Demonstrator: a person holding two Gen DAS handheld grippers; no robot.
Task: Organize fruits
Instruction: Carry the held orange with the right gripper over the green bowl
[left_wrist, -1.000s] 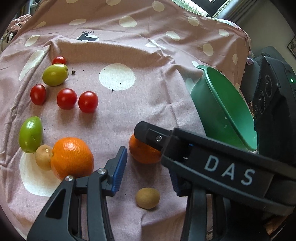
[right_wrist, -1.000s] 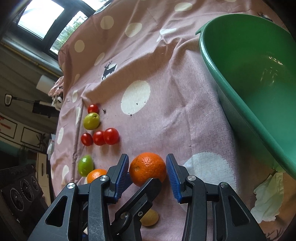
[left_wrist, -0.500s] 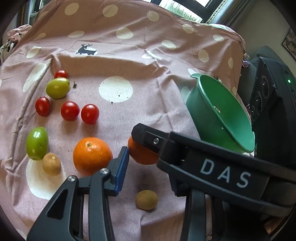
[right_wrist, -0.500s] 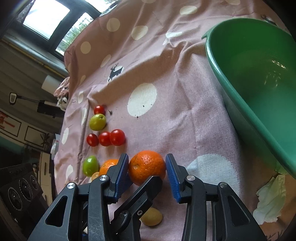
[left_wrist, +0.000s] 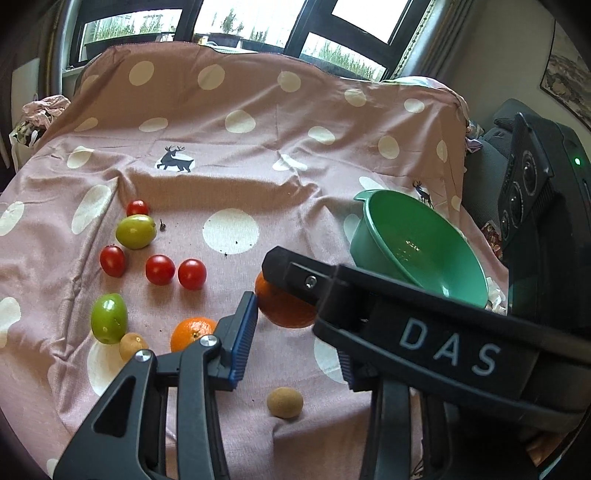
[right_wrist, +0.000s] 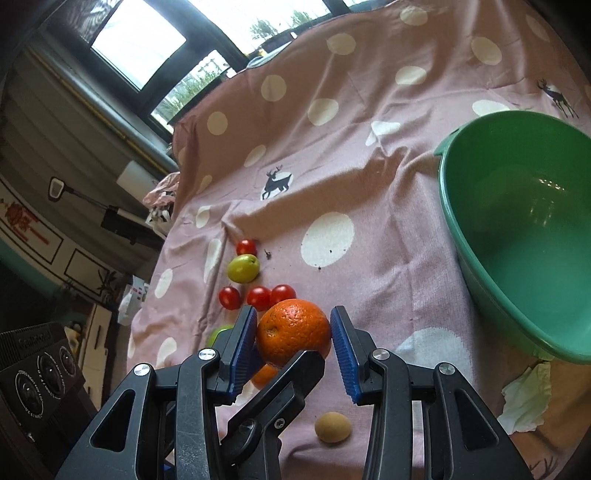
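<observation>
My right gripper (right_wrist: 293, 341) is shut on a large orange (right_wrist: 293, 330) and holds it above the pink spotted cloth (right_wrist: 369, 177). The same orange shows in the left wrist view (left_wrist: 282, 310), half hidden behind the right gripper's body. My left gripper (left_wrist: 295, 332) is open and empty, just behind and below it. A green bowl (right_wrist: 517, 229) stands empty at the right; it also shows in the left wrist view (left_wrist: 417, 247). A second orange (left_wrist: 192, 332), several red tomatoes (left_wrist: 159, 269), two green fruits (left_wrist: 109, 318) and two small brown fruits (left_wrist: 285, 402) lie on the cloth.
A crumpled white tissue (right_wrist: 526, 398) lies by the bowl's near side. A black device (left_wrist: 535, 192) stands off the table's right edge. Windows run along the far side.
The right gripper has lifted the orange off the cloth and both grippers have risen and pulled back, so more of the table and the windows shows.
</observation>
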